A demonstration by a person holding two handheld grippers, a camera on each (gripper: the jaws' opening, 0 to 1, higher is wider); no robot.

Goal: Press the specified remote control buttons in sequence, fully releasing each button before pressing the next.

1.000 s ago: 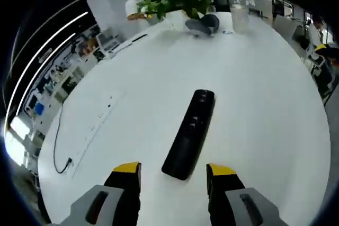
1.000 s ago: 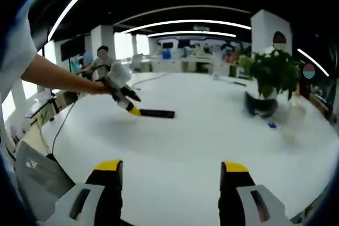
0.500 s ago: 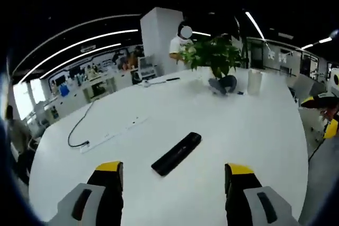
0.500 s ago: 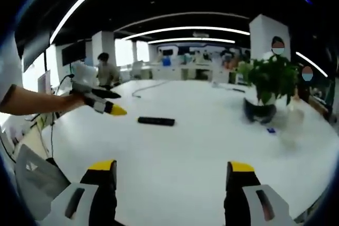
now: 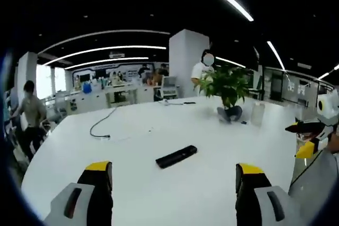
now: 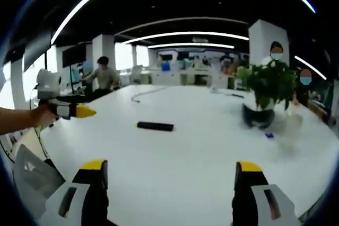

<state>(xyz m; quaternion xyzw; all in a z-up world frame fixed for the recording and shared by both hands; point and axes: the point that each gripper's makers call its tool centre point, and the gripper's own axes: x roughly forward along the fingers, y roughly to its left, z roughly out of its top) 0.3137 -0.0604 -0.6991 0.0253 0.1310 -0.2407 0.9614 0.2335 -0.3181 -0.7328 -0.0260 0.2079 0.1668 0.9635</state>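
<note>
A black remote control (image 5: 176,156) lies flat on the white table (image 5: 137,136), well ahead of my left gripper (image 5: 172,175), whose yellow-tipped jaws stand wide open with nothing between them. In the right gripper view the same remote control (image 6: 155,126) lies far out on the table (image 6: 201,146), and my right gripper (image 6: 169,173) is open and empty near the table's edge. The left gripper (image 6: 66,109) appears at the left of that view, held in a hand, away from the remote. The right gripper (image 5: 312,130) shows at the right edge of the left gripper view.
A potted green plant (image 5: 228,91) and a clear cup (image 5: 258,114) stand at the table's far side. A dark cable (image 5: 103,125) lies on the table left of the remote. People stand and sit around the office behind. A grey chair back (image 6: 32,175) sits low left.
My left gripper has pulled back and risen away from the remote, which now looks smaller and farther. In the right gripper view the left gripper has swung left, away from the remote.
</note>
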